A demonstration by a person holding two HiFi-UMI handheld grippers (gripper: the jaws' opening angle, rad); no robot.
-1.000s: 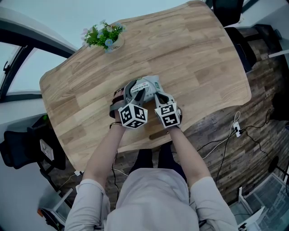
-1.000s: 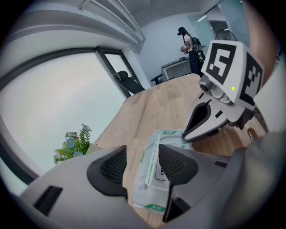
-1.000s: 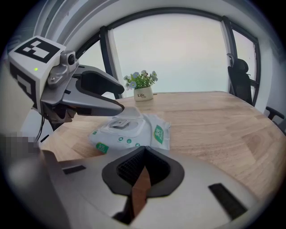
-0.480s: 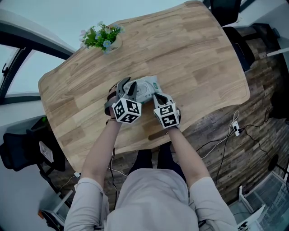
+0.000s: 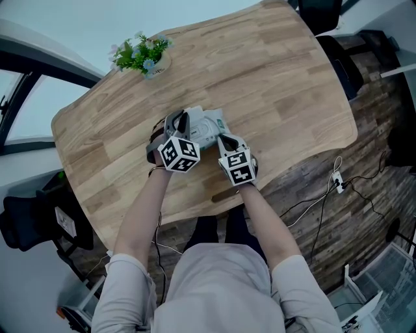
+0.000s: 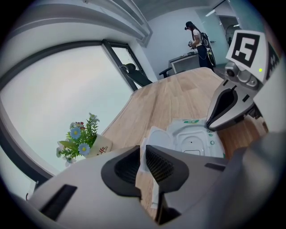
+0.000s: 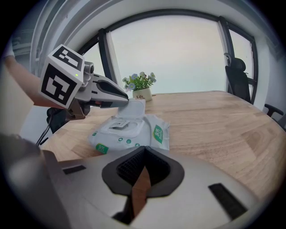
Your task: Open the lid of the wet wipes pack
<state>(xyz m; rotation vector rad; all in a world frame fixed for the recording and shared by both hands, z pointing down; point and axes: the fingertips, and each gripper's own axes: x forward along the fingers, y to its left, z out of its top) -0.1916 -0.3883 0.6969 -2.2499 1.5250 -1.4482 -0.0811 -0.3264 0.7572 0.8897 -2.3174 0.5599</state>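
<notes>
The wet wipes pack [image 5: 209, 127] lies flat on the wooden table [image 5: 279, 84], white with green print. Its white lid [image 7: 135, 107] stands swung up at the pack's far-left side, and the opening [image 6: 193, 144] under it is bare. My left gripper [image 5: 177, 123] is at the pack's left end, its jaws closing on the lid's edge; the left gripper view shows a thin white strip of the lid between the pads [image 6: 157, 163]. My right gripper [image 5: 224, 140] sits at the pack's near-right end, jaws shut with only brown table showing between them.
A small pot of flowers [image 5: 144, 55] stands near the table's far-left edge. Office chairs [image 5: 322, 13] stand beyond the far end. Cables [image 5: 338, 185] lie on the floor to the right. A person [image 6: 196, 38] stands far off across the room.
My left gripper moved left, off the top of the pack, and its jaws narrowed. The lid swung open with it. The right gripper stayed put.
</notes>
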